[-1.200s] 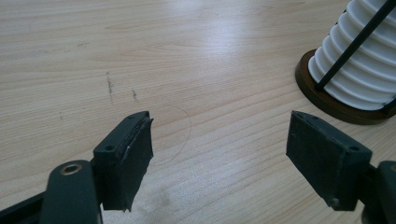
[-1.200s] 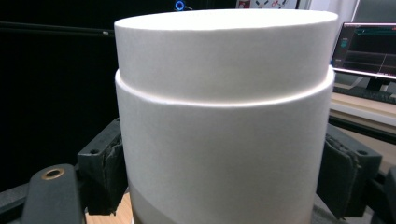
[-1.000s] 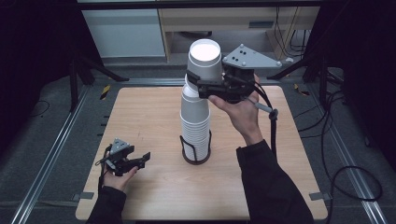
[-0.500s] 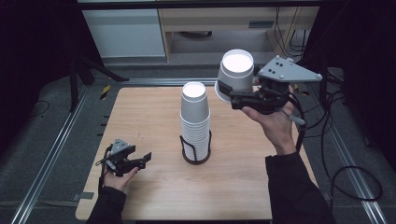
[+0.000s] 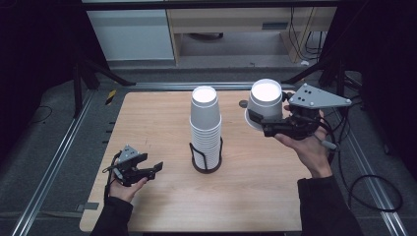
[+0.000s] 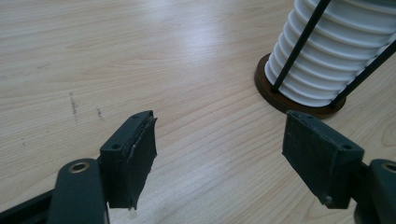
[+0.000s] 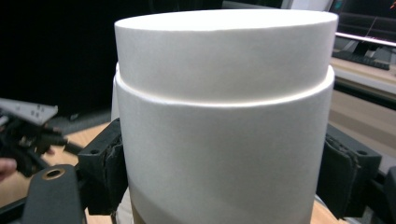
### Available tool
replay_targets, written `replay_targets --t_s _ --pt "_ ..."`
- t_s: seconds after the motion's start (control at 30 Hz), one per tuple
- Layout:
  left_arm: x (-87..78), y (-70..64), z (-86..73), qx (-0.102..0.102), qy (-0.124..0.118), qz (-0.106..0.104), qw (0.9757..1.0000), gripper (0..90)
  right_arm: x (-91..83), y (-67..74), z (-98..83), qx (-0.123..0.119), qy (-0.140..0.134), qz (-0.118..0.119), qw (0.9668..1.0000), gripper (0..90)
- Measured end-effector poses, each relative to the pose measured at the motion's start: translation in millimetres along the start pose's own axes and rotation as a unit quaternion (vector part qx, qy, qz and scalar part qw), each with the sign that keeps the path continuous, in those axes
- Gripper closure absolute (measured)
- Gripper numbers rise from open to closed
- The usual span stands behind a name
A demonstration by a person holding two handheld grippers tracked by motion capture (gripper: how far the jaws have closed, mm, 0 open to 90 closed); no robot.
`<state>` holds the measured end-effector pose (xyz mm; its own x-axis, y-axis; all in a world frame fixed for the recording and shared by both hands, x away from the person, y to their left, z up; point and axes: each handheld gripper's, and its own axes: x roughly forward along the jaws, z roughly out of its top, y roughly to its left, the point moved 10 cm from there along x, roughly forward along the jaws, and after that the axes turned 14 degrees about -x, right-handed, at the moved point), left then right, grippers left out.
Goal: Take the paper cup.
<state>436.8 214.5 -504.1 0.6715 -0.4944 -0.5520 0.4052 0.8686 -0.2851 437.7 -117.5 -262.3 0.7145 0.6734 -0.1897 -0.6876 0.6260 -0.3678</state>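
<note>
A paper cup carried clear of its stack, upside down, in the right gripper.

We see the right gripper (image 5: pixel 269 127) pinching the white cup (image 5: pixel 265 101) across its wall, above the right side of the tabletop (image 5: pixel 162 118) and well apart from the cup stack (image 5: pixel 205 129), which stands inverted in a black wire holder (image 5: pixel 206 160) on a round dark base. The left gripper (image 5: pixel 147 170) rests low near the front left edge with its jaws spread and nothing between them. The cup is smooth matte paper, a tapered cylinder with a stepped band near its closed end; the stack shows ribbed rims. We judge that the thin wall may buckle under too firm a squeeze, or the smooth paper may slide from the rubbery pads (image 7: pixel 109 172) if the cup is tilted.
</note>
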Motion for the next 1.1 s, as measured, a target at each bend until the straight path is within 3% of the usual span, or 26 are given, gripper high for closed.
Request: replay_targets --t_s 0.17,0.47,0.83,1.1 --pt "-2.7 -6.5 2.6 0.007 0.000 -0.009 0.9999 25.7 -2.3 5.9 -14.6 0.006 0.007 0.020 0.9998 17.9" --pt "-8.6 -22.9 7.7 0.025 0.004 -0.031 0.9992 25.6 -1.3 26.8 -44.2 -0.006 0.041 0.067 0.9969 17.9" --pt "-15.1 -41.4 10.4 0.049 0.016 -0.056 0.9971 25.5 4.0 53.0 -76.2 -0.012 0.067 0.122 0.9902 17.9" --pt "-18.5 -58.6 11.2 0.068 0.025 -0.077 0.9944 25.1 11.0 76.6 -99.8 -0.017 0.091 0.165 0.9820 17.9"
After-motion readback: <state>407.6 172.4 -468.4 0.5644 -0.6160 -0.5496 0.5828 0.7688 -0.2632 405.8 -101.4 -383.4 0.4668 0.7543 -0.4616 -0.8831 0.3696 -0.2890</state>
